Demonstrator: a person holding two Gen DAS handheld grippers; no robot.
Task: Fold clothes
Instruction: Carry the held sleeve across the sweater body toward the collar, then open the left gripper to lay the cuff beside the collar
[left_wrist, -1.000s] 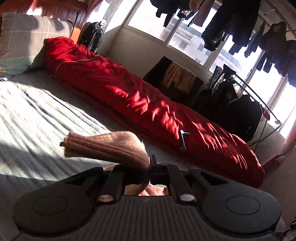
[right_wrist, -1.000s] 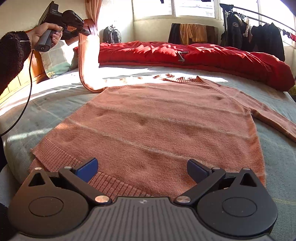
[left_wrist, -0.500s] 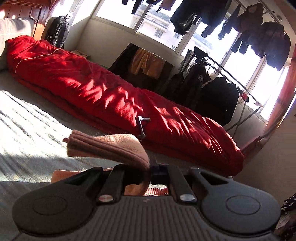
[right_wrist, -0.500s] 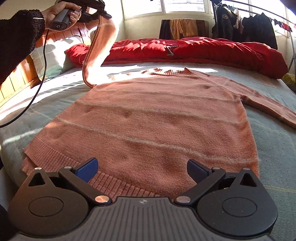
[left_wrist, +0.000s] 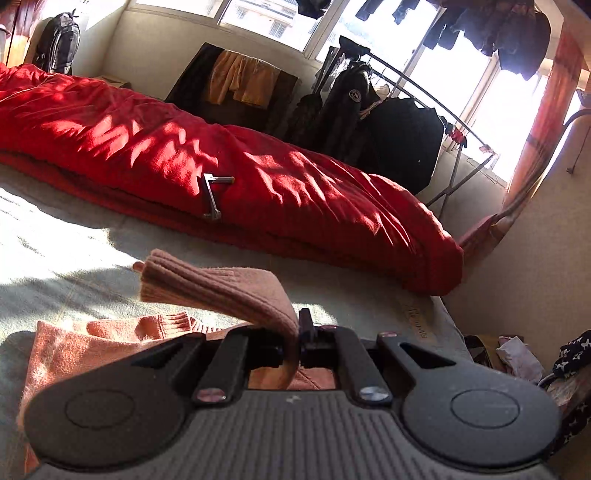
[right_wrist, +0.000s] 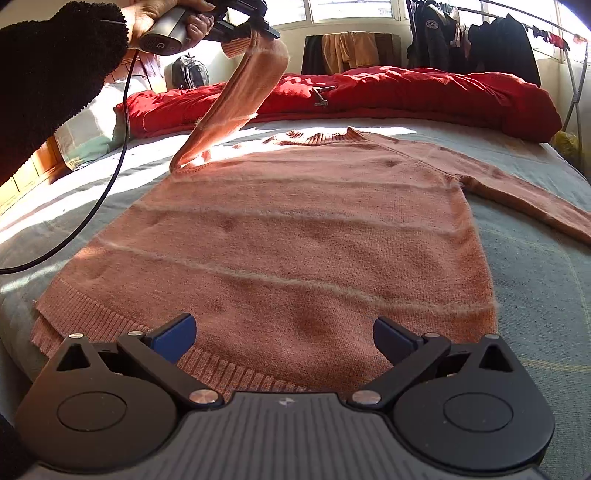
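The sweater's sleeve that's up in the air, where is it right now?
In the right wrist view the sleeve is up at the top left, pinched in the left gripper, hanging over the sweater in front of the red blanket.

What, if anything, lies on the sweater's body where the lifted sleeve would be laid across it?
Nothing visible. The left gripper is shut on the sleeve and holds it raised above the sweater, whose body lies flat and bare on the bed. The right gripper hangs open over the hem, touching nothing.
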